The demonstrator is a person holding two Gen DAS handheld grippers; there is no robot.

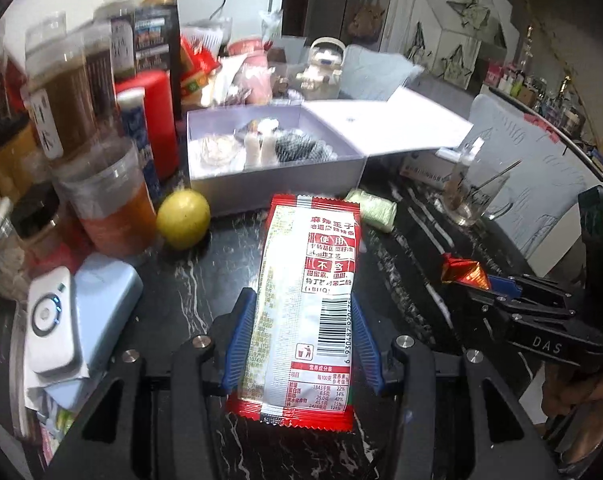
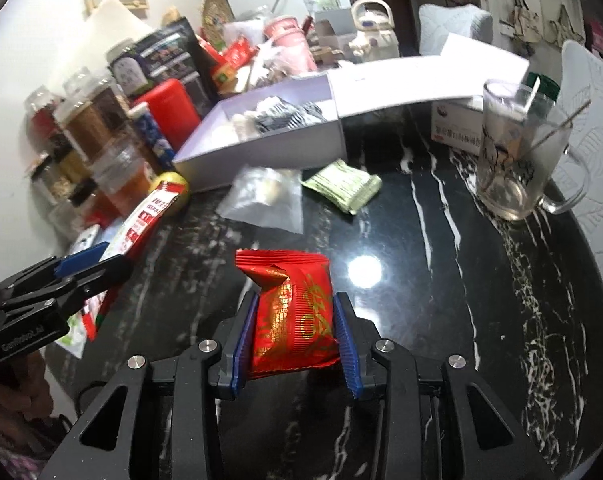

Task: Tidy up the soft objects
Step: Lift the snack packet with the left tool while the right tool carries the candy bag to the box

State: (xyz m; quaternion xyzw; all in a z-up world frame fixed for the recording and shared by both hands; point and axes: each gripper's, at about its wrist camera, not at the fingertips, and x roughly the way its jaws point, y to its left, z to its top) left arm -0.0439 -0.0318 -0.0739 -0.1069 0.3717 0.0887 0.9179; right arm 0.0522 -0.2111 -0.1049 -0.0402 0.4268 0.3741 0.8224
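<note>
My left gripper (image 1: 301, 300) is shut on a long red-and-white snack packet (image 1: 305, 288), held lengthwise above the black marble table (image 1: 189, 284). My right gripper (image 2: 295, 300) is shut on a red foil packet with gold print (image 2: 297, 316), also lifted off the table. In the left wrist view the right gripper (image 1: 481, 286) shows at the right edge with that red packet (image 1: 463, 274). In the right wrist view the left gripper (image 2: 97, 258) is at the left with the snack packet (image 2: 141, 224). An open white box (image 1: 277, 180) behind holds several soft items (image 1: 285, 148).
Jars and bottles (image 1: 81, 128) crowd the left. A yellow lemon (image 1: 183, 218) sits by the box. A green wrapped pack (image 2: 343, 184) and a clear bag (image 2: 261, 198) lie in front of the box (image 2: 261, 152). A glass mug (image 2: 521, 152) stands at the right.
</note>
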